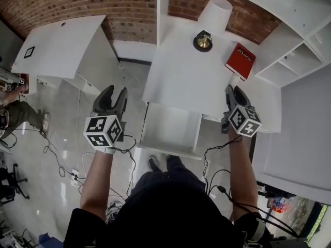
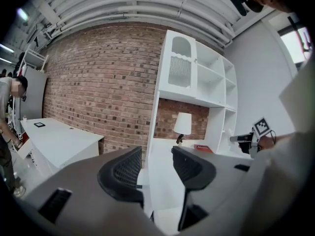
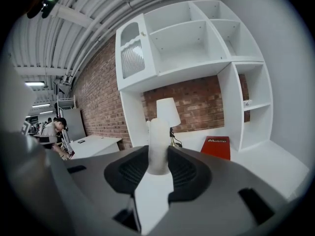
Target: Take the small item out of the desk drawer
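The white desk [image 1: 183,74] has its drawer [image 1: 168,150] pulled open toward me, and its inside looks bare. My right gripper [image 1: 234,89] hovers over the desk's front right corner, to the right of the drawer. In the right gripper view it [image 3: 158,170] is shut on a small white cylinder-like item [image 3: 158,144] that stands upright between the pads. That item is hidden in the head view. My left gripper [image 1: 115,91] hangs over the floor to the left of the drawer. It [image 2: 156,168] is open with nothing between its fingers.
A white lamp [image 1: 213,15] and a red book [image 1: 240,61] sit at the back of the desk, under white shelves [image 1: 295,56]. A second white desk [image 1: 62,45] stands at the left. A person [image 1: 15,112] is at the far left. Cables [image 1: 62,164] lie on the floor.
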The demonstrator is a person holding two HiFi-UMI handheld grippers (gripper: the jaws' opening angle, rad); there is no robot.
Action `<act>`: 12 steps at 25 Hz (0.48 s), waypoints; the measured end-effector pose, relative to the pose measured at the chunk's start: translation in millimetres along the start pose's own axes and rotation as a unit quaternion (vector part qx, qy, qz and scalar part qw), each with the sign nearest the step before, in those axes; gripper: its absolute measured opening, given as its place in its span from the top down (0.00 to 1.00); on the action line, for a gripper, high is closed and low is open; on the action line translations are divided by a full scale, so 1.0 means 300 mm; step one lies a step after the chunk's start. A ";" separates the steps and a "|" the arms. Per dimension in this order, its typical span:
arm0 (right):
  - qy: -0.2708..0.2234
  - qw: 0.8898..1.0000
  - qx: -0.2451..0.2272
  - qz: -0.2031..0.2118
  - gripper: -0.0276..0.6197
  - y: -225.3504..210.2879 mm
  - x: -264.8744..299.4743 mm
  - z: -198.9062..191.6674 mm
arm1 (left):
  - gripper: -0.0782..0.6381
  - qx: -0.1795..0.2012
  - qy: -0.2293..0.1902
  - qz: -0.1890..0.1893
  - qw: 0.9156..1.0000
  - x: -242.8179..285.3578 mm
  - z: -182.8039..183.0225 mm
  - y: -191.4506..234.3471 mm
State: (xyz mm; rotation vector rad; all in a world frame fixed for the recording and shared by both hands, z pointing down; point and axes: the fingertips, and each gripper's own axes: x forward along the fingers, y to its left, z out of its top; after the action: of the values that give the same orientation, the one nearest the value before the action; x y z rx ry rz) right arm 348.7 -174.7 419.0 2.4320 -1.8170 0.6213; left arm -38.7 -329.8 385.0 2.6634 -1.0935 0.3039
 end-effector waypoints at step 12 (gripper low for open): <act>0.142 0.989 0.022 0.015 0.77 -0.211 0.338 -0.267 | 0.61 -0.016 0.044 0.036 0.998 0.184 -0.101 -0.019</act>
State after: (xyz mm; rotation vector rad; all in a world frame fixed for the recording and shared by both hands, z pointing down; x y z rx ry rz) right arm 407.8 -225.8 539.8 2.2068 -1.7444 0.9647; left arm 1.0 -353.1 428.5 2.5614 -1.1586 0.4085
